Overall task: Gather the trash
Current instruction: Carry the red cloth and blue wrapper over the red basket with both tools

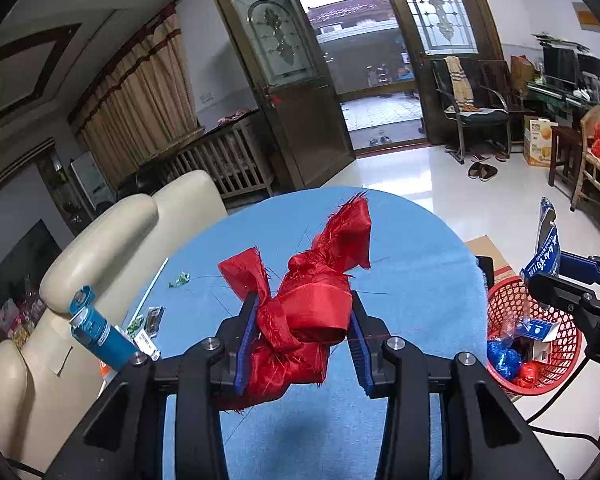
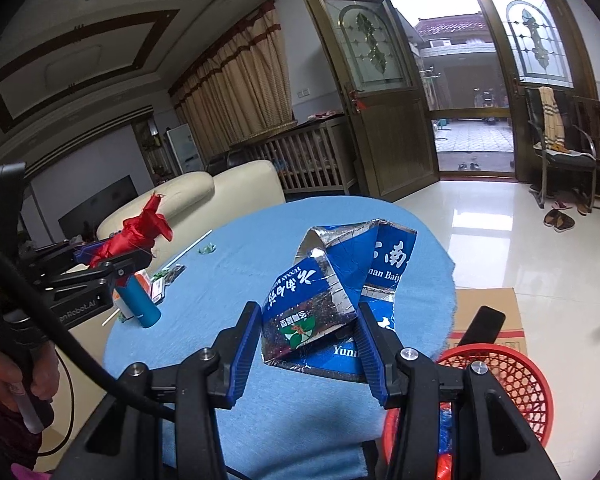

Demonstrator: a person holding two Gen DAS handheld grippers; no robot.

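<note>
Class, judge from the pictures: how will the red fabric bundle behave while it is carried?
The red fabric bundle probably stays floppy: its frayed ends droop past the left tool. It looks light, since it bulges rather than sags heavily. Loose threads may snag.

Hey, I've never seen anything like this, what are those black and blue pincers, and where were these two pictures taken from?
A person holds two handheld claws, each with a camera looking along its fingers. The left claw, seen from its own camera, grips a red cloth. The right claw, in the other picture, grips a blue packet. Below them is a table with a blue cover, bearing a blue tube, a white stick and small wrappers. A red basket beside it already holds trash.
</note>
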